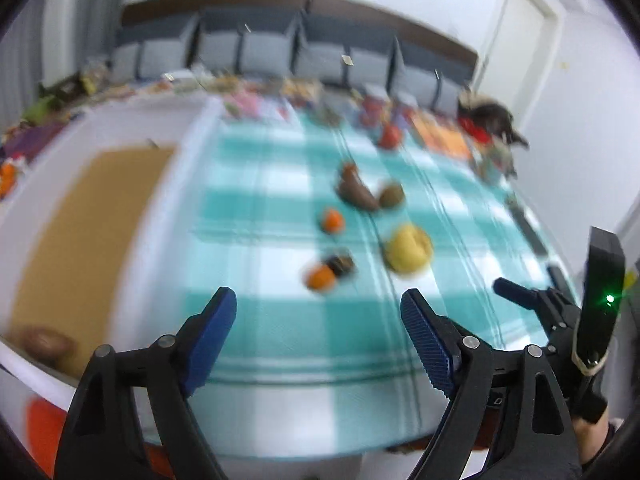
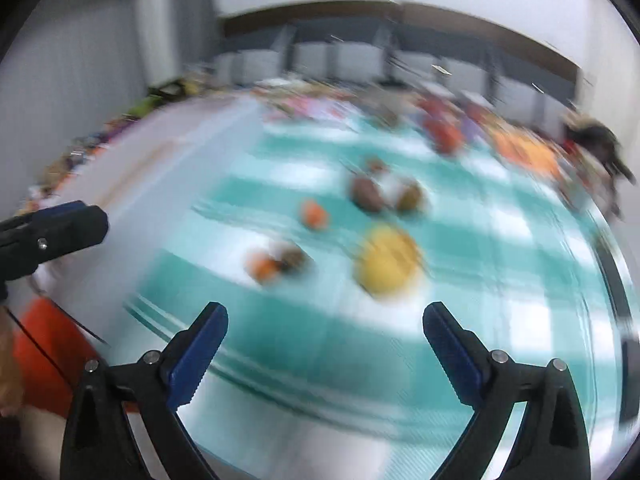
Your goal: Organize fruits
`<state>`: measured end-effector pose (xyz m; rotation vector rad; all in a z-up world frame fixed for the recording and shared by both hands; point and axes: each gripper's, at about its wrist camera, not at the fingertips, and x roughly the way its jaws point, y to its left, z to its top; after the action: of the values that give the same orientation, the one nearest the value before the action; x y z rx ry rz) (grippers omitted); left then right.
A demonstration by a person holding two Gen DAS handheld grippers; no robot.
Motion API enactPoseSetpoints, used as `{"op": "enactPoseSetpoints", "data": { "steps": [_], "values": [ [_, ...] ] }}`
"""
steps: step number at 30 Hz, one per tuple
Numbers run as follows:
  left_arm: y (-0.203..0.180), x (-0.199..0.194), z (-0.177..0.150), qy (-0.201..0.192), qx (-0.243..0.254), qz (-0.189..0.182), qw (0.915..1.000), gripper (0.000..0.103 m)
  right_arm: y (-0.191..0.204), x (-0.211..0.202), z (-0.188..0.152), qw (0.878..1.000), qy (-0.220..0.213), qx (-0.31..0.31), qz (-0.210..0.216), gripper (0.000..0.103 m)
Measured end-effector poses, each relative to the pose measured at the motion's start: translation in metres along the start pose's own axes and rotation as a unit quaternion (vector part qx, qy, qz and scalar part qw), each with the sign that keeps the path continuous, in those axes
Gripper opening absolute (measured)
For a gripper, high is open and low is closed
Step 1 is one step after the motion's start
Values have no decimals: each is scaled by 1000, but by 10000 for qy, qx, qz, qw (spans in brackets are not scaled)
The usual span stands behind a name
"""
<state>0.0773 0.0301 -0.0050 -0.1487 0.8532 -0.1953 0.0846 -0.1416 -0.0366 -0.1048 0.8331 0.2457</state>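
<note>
Both views are motion-blurred. Several fruits lie on a teal checked cloth (image 1: 280, 200): a yellow fruit (image 1: 408, 250), an orange fruit (image 1: 320, 278) beside a dark one (image 1: 340, 263), a small orange fruit (image 1: 333, 221), a long brown fruit (image 1: 356, 190), a kiwi-like brown fruit (image 1: 392, 196) and a red fruit (image 1: 390, 136). My left gripper (image 1: 318, 320) is open and empty, short of the fruits. My right gripper (image 2: 325, 332) is open and empty, below the yellow fruit (image 2: 388, 260). A brown fruit (image 1: 44, 344) lies on a tan tray (image 1: 80, 220) at left.
The right gripper also shows at the right edge of the left wrist view (image 1: 520, 292); the left gripper shows at the left edge of the right wrist view (image 2: 60, 228). Cluttered items (image 1: 260, 96) line the table's far edge before grey cushions (image 1: 224, 48). An orange object (image 2: 48, 352) lies lower left.
</note>
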Motion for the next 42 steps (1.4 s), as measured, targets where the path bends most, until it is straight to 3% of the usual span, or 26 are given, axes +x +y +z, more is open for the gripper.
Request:
{"op": "enactPoseSetpoints", "data": {
  "steps": [4, 8, 13, 17, 22, 42],
  "values": [
    [-18, 47, -32, 300, 180, 32, 9994, 86, -37, 13, -57, 9971, 274, 519, -476, 98],
    [-20, 64, -57, 372, 337, 309, 9983, 86, -49, 26, -75, 9959, 414, 478, -641, 98],
    [-13, 74, -67, 333, 615, 660, 9954, 86, -42, 32, -75, 9968, 190, 225, -745, 98],
    [-4, 81, -72, 455, 529, 669, 9953, 86, -37, 42, -82, 9969, 284, 88, -734, 98],
    [-7, 83, -75, 461, 669, 716, 9941, 89, -47, 47, -85, 9973, 242, 367, -594, 103],
    [-9, 84, -75, 619, 775, 798, 9919, 94, -46, 46, -91, 9973, 35, 417, -608, 103]
  ]
}}
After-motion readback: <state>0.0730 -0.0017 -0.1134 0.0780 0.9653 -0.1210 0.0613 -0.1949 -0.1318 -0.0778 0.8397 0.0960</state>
